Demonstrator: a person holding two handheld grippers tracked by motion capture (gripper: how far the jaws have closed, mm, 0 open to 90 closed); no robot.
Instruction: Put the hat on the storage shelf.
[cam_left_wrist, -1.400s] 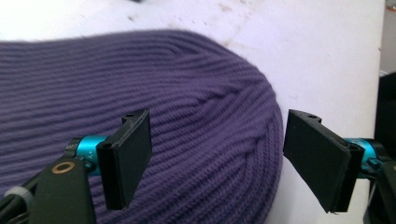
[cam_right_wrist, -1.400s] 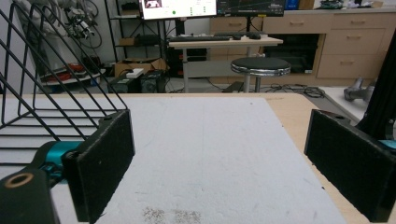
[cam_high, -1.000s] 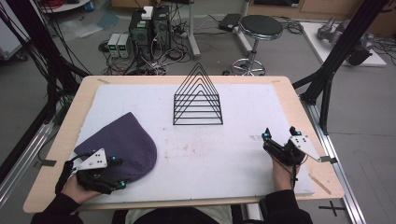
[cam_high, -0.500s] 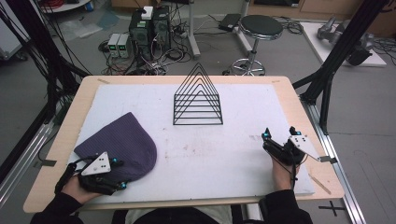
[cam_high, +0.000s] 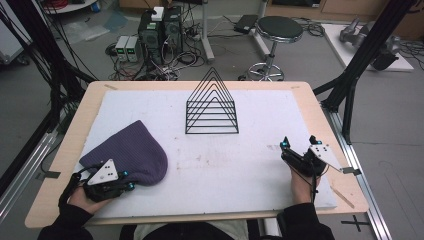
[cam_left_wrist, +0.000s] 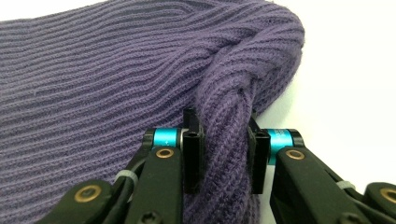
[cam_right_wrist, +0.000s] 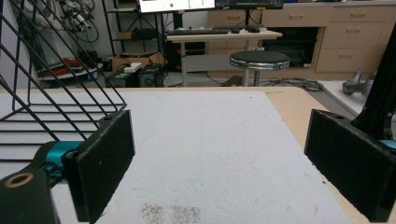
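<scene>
A purple knitted beanie (cam_high: 127, 155) lies flat on the white mat (cam_high: 225, 165) at the near left. My left gripper (cam_high: 128, 180) is at the hat's near edge. In the left gripper view its jaws are shut on a raised fold of the beanie (cam_left_wrist: 226, 140), which bunches up between the pads (cam_left_wrist: 192, 154). My right gripper (cam_high: 298, 142) rests on the mat at the near right, open, with nothing between its wide-apart pads (cam_right_wrist: 105, 158). Bare mat lies ahead of the right gripper (cam_right_wrist: 219, 163).
A black wire rack (cam_high: 212, 107) with a row of triangular dividers stands at the mat's far middle; in the right gripper view the rack (cam_right_wrist: 51, 93) is at the left. The wooden table edge (cam_high: 320, 115) borders the mat. A stool (cam_high: 277, 30) and computer cases stand beyond.
The left gripper has shifted only slightly at the beanie's near edge. The right gripper has stayed in place.
</scene>
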